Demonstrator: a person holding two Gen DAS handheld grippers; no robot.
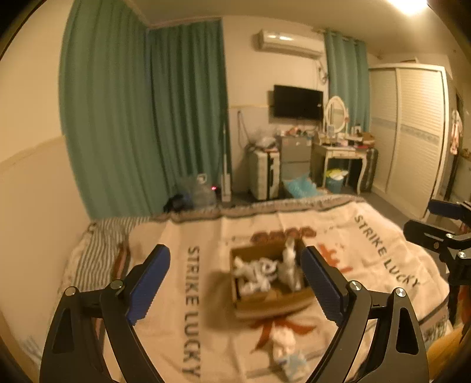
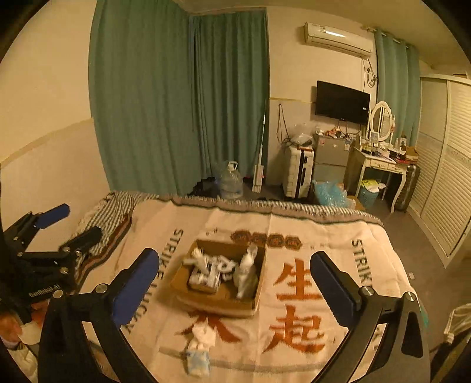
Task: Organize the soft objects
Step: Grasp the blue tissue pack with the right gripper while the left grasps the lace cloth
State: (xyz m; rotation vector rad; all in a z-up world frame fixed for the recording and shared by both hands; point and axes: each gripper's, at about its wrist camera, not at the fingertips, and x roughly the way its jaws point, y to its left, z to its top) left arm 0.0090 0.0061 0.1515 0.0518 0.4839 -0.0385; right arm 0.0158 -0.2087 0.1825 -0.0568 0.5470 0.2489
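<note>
Cardboard box (image 2: 217, 282) of soft white toys (image 2: 212, 266) sits ahead; your left gripper (image 1: 235, 282) and right gripper (image 2: 235, 287) hover spread wide, empty.

Dim warm yellow-orange cast, ceiling light (image 1: 409, 4) flaring at the left view's top right, glare on the air conditioner (image 1: 287, 44), cardboard box (image 1: 265, 277) and toys blurred, strong fisheye bending, black vignetted corners

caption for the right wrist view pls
Open right gripper above a cardboard box of soft toys, one white toy loose on the blanket.
</note>
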